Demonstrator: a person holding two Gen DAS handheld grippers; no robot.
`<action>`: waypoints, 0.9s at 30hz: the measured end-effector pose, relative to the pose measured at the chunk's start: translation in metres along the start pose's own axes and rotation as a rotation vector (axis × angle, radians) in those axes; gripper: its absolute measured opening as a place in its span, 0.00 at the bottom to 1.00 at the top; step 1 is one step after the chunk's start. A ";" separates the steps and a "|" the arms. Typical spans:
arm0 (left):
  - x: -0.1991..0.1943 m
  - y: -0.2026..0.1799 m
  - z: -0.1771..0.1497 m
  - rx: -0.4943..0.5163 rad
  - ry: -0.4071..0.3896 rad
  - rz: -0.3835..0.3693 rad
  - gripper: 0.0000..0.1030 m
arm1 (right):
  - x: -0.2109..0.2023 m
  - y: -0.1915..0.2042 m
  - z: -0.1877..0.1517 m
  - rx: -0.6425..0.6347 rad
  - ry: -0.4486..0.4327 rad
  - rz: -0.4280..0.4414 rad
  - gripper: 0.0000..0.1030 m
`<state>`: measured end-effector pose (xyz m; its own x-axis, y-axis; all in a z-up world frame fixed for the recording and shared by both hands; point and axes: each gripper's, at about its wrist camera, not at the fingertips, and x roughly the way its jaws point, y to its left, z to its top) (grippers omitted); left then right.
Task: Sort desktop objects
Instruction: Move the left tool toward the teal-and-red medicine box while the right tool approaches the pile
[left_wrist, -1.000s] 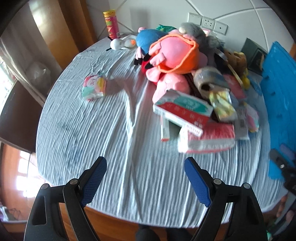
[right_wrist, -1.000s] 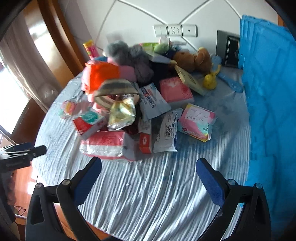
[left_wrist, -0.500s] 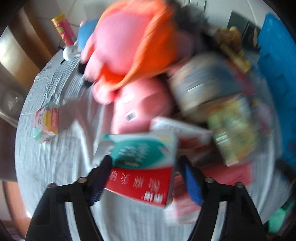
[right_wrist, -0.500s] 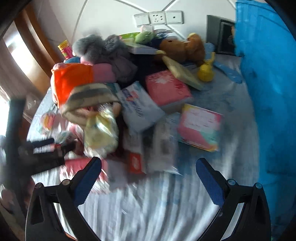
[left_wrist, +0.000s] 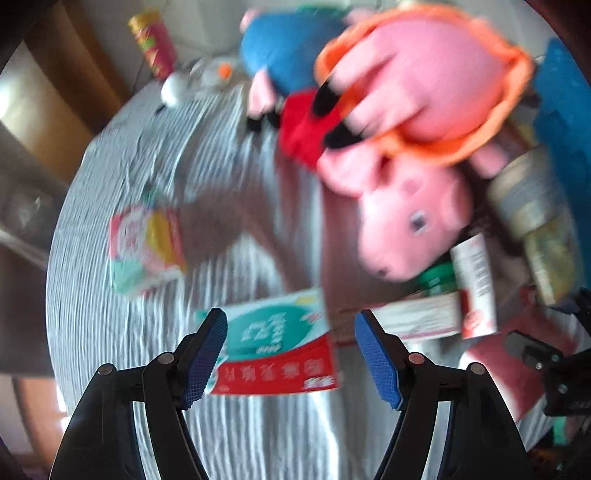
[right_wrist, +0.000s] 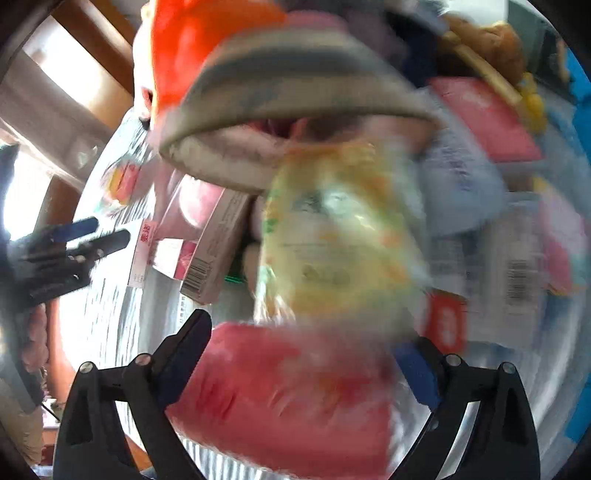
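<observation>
Striped grey-white cloth covers the round counter (left_wrist: 229, 177), and most of its far and right side is buried under a jumble of goods: a pink plush pig (left_wrist: 410, 218) in an orange hood, a blue plush behind it, a snack tube (left_wrist: 153, 40) at the back edge, and a small colourful packet (left_wrist: 146, 251) lying alone toward the left. Both views are smeared by motion, so fine detail is lost. Nearest the left tool (left_wrist: 291, 354) lies a flat green-and-red box (left_wrist: 277, 350), straight ahead between its two blue pads, with its long axis running across the gap from one pad to the other. That tool is spread wide; the left pad looks to be at or touching the box's end, while the right pad stands clear of it, so I judge it is bracketing the box, not pinching it. The right tool (right_wrist: 306, 354) is likewise spread, and between its fingers sits a soft red pack (right_wrist: 280, 398), with a yellowish crinkly bag (right_wrist: 332, 243) just beyond and a striped knit hat (right_wrist: 291, 85) above that. Whether its pads touch the red pack I cannot tell through the blur. Sorting looks unfinished, since the heap is mixed.
</observation>
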<state>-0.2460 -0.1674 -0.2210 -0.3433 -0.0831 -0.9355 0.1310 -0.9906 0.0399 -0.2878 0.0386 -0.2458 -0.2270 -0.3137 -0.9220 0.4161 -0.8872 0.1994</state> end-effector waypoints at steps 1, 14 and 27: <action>-0.001 -0.007 0.005 0.011 -0.006 -0.017 0.70 | -0.011 -0.005 0.004 0.009 -0.032 -0.018 0.94; 0.041 -0.041 0.012 -0.005 0.056 0.131 0.74 | 0.015 -0.080 0.064 -0.017 -0.037 -0.206 0.99; -0.031 0.001 -0.045 -0.137 0.031 0.048 0.80 | -0.105 -0.082 -0.027 0.074 -0.135 -0.067 0.99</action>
<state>-0.1931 -0.1614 -0.2074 -0.3048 -0.1244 -0.9443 0.2733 -0.9612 0.0384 -0.2742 0.1539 -0.1742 -0.3704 -0.2915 -0.8819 0.3311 -0.9285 0.1678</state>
